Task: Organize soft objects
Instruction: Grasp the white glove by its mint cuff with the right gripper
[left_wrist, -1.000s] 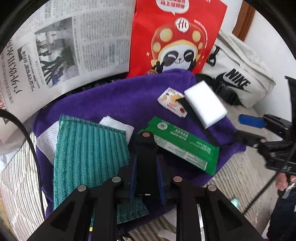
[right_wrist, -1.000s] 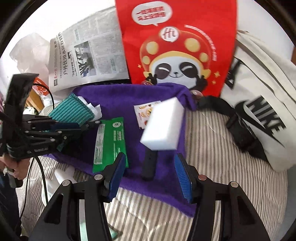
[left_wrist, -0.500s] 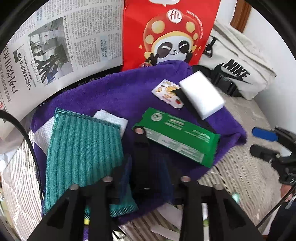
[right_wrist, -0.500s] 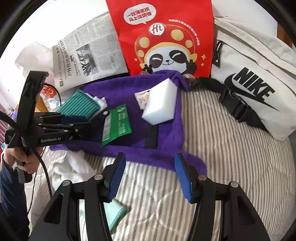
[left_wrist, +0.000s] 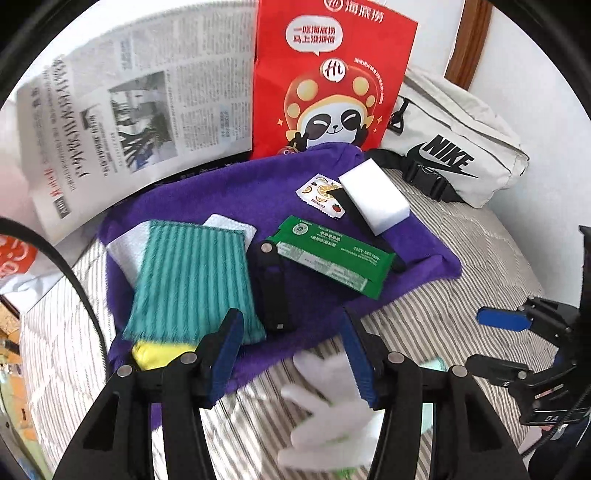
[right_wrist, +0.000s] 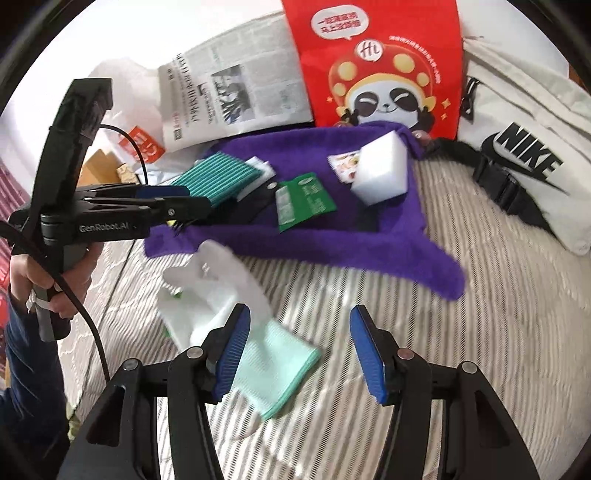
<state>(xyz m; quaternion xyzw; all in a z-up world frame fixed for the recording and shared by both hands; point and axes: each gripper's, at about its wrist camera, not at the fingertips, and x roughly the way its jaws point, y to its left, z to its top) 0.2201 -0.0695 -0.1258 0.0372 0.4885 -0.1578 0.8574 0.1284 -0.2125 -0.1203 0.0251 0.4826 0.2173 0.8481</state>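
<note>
Several soft things lie on the purple towel (left_wrist: 229, 195): teal cloth (left_wrist: 192, 280) at 9 o'clock, white sponge (left_wrist: 373, 195) at 2, black strap (left_wrist: 273, 288) central. Left gripper (left_wrist: 291, 354) jaws are opening, empty, above the towel's near edge; right gripper (right_wrist: 299, 350) stands released over the striped bed (right_wrist: 480, 332), beside a white glove (right_wrist: 218, 288).

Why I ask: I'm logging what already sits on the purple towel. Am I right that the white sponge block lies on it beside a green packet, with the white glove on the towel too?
Not quite. The white glove lies off the purple towel, on the striped bedding in front of it, as the right wrist view shows. The white sponge block and green packet are on the towel.
</note>
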